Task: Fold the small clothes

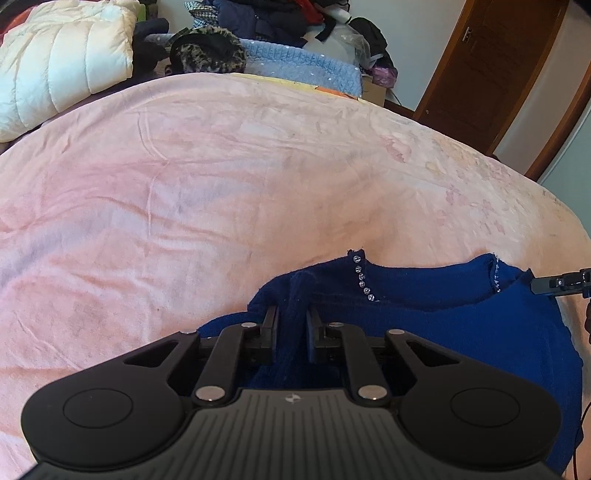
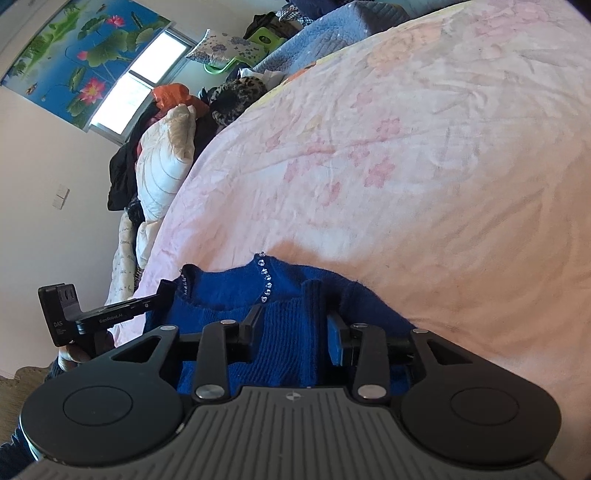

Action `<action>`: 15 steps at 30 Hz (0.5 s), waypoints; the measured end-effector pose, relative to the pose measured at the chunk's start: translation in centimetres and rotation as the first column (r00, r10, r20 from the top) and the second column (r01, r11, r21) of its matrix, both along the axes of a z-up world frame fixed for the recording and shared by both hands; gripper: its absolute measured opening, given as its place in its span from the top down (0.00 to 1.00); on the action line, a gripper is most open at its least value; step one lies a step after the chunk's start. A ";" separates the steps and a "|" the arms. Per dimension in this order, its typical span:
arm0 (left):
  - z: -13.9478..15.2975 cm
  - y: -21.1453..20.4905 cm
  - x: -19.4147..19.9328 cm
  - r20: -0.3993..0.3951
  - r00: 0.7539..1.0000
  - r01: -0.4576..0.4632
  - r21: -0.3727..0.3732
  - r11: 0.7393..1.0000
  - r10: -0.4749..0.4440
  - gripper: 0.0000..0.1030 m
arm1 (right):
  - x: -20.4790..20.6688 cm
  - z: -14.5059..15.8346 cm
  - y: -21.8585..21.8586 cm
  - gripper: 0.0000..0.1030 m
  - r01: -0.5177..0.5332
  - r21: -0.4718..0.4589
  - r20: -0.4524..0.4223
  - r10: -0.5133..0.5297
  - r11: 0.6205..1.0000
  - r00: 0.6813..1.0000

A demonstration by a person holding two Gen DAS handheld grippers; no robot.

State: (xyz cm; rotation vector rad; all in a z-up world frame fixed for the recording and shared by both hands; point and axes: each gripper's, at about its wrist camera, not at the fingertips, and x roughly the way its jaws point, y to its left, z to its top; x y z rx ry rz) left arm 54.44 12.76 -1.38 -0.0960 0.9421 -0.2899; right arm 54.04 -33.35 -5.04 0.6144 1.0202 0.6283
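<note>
A small royal-blue knit top (image 1: pixel 424 317) with a rhinestone-trimmed neckline lies at the near edge of a pink blanket (image 1: pixel 221 177). My left gripper (image 1: pixel 292 325) is shut on a bunched fold of the top's left shoulder. In the right wrist view the same blue top (image 2: pixel 280 343) shows, and my right gripper (image 2: pixel 295 325) stands with its jaws closed in on a ribbed fold of the right shoulder. The left gripper's body shows at the left of that view (image 2: pixel 96 317). The right gripper's tip shows at the far right of the left wrist view (image 1: pixel 557 284).
A white puffer jacket (image 1: pixel 62 62), a leopard-print item (image 1: pixel 208 51), a light-blue blanket (image 1: pixel 303 62) and piled dark clothes (image 1: pixel 273 14) lie at the bed's far side. A brown door (image 1: pixel 491 70) stands at the right. A window and lotus poster (image 2: pixel 85 55) are on the wall.
</note>
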 end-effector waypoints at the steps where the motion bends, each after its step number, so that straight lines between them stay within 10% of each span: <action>1: 0.0 -0.1 0.0 0.010 1.000 -0.014 0.008 1.000 0.014 0.90 | 0.1 0.0 0.1 0.65 0.008 -0.003 0.005 -0.008 1.000 1.000; 3: -0.1 -0.4 0.0 0.006 1.000 -0.030 0.026 0.999 0.030 0.94 | 0.1 0.2 0.4 0.91 0.012 -0.015 0.025 -0.012 1.000 1.000; 15: 0.7 0.6 0.3 0.021 0.996 -0.090 -0.031 0.995 0.091 0.95 | 0.6 0.8 -1.2 0.91 0.111 0.028 0.079 -0.113 0.993 0.990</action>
